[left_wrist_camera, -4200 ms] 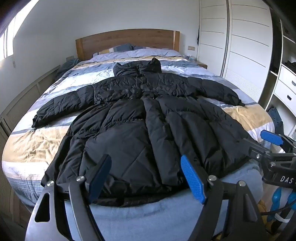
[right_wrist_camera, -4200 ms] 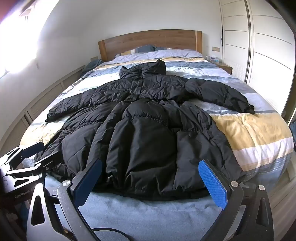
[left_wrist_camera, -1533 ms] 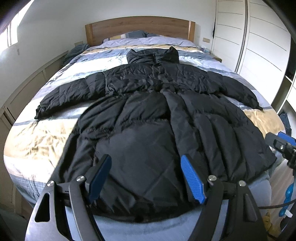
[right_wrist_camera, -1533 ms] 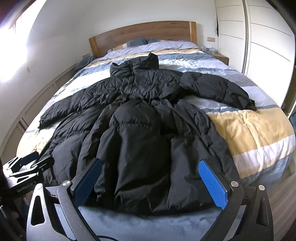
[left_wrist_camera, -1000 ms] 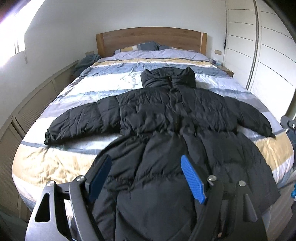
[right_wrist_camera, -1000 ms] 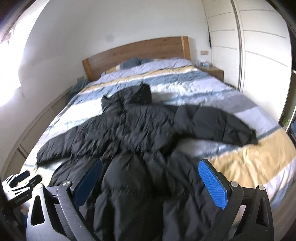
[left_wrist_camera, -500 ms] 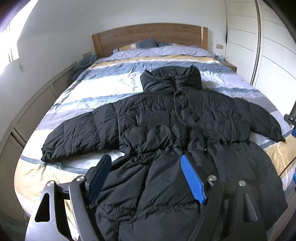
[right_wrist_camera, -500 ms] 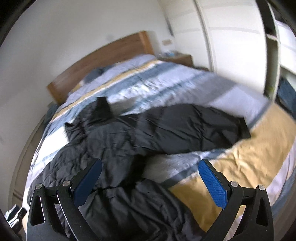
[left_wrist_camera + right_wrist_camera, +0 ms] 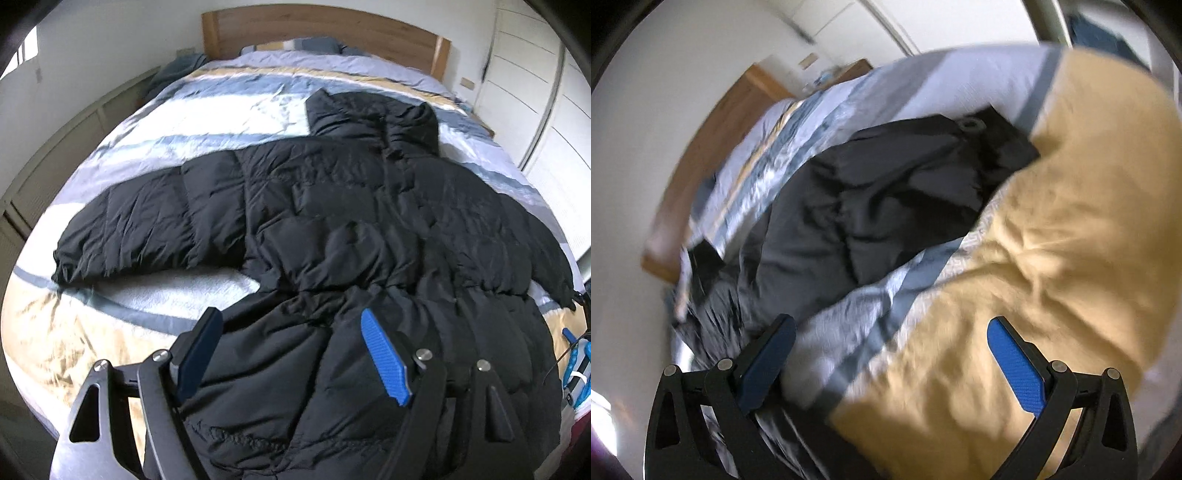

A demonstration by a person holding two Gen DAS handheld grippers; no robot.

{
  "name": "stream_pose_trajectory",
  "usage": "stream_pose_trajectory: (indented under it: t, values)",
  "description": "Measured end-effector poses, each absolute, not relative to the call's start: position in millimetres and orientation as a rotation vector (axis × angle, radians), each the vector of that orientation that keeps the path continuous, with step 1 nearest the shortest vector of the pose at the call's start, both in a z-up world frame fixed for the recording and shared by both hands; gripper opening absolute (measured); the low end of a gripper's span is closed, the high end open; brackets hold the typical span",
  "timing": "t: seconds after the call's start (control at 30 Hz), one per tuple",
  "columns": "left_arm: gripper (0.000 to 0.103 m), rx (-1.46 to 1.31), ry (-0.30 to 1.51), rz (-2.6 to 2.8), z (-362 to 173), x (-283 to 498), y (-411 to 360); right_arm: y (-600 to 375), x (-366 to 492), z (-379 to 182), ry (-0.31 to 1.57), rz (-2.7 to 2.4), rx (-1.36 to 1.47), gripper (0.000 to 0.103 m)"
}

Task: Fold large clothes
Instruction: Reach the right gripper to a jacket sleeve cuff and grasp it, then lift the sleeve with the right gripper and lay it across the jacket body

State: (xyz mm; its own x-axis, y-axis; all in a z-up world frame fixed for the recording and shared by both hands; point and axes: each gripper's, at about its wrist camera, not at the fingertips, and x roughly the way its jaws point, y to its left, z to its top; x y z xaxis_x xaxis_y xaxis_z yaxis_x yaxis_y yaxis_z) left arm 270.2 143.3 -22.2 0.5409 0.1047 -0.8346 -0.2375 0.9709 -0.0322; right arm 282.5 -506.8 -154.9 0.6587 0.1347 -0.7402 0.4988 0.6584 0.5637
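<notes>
The left hand-held gripper [image 9: 291, 354] hangs low over the skirt of the black puffer coat [image 9: 332, 229], its two blue pads spread wide with nothing pinched between them; the quilted fabric lies beneath the gap, not gripped. The right hand-held gripper [image 9: 892, 363] is tipped over on its side above the bed's edge, jaws just as wide apart and empty, with the yellow band of the duvet [image 9: 1052, 240] under its pads. That view is smeared by blur, so fine detail there cannot be made out.

The coat lies spread front-up on the striped duvet [image 9: 229, 122], hem toward the foot of the bed and collar toward the headboard. Its gathered waist runs across just beyond the left gripper's pads. One sleeve [image 9: 147, 225] stretches out flat to the side, cuff lying on a pale stripe near the bed's edge. The other sleeve [image 9: 905, 184] reaches the opposite way, and its cuff [image 9: 997, 136] lies on the duvet beside the yellow band, ahead of the right gripper and apart from it.

Farther up, the coat's raised collar [image 9: 373, 118] sits bunched on the blue and white stripes. Behind it come the pillows [image 9: 295, 44] and then the wooden headboard [image 9: 325, 27] against the white wall. White wardrobe doors [image 9: 535, 92] stand along one side of the bed, and low panelling [image 9: 55, 166] along the other.
</notes>
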Motion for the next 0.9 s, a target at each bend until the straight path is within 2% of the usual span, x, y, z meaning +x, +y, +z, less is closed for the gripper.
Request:
stream_pose_trajectory:
  t: [0.47,0.57,0.63,0.67,0.8,0.83,0.9]
  values:
    - [0.076,-0.191,1.037,0.286,-40,264,163,-593,312,-202,0.666,-0.248,1.206,0.095]
    - [0.076,-0.191,1.033,0.286,-38,264,163,-600,320,-205,0.638,-0.24,1.238,0.079]
    - [0.076,-0.187,1.026,0.286,-37,265,163,-600,323,-207,0.65,-0.234,1.244,0.059]
    - [0.076,-0.186,1.024,0.283,-37,264,162,-602,325,-208,0.665,-0.236,1.234,0.056]
    - [0.076,-0.181,1.014,0.27,-34,263,159,-601,329,-198,0.653,-0.206,1.208,0.028]
    - [0.076,-0.182,1.012,0.268,-33,263,158,-600,330,-192,0.643,-0.192,1.195,0.023]
    - [0.076,-0.19,1.003,0.259,-32,262,158,-597,334,-179,0.632,-0.17,1.169,0.019]
